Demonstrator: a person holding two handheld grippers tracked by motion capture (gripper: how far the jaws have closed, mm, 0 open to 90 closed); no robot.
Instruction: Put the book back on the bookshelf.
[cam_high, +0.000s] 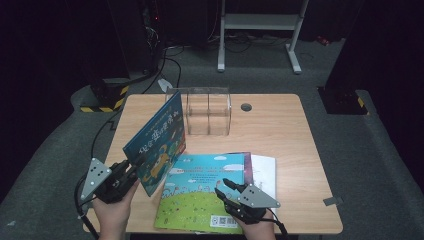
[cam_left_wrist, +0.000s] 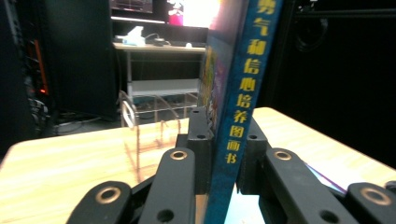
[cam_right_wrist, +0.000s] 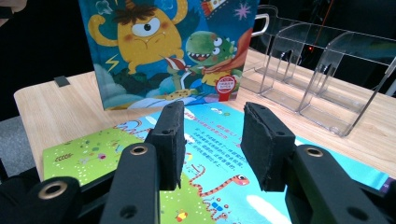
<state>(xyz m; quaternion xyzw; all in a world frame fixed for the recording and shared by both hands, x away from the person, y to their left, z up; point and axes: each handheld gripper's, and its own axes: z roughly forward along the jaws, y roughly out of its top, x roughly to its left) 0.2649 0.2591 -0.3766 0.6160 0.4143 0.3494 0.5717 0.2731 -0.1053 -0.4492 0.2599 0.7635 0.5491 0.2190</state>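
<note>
Left gripper (cam_high: 131, 167) clenched on the blue monster-cover picture book (cam_high: 157, 142); in the left gripper view the 2 black fingers (cam_left_wrist: 200, 140) squeeze its blue spine with yellow characters (cam_left_wrist: 243, 88), 1 on each side. Book stands upright on its lower edge on the light wooden desk (cam_high: 280, 130), just left of the clear plastic 3-slot file holder (cam_high: 207, 111) and in front of it. Right gripper (cam_high: 223, 189) released, fingers (cam_right_wrist: 170, 140) apart with nothing between, hovering over the green-and-blue picture book lying flat (cam_high: 205, 192), well in front of the holder. Flat book overlaps a purple-edged white one (cam_high: 264, 172).
</note>
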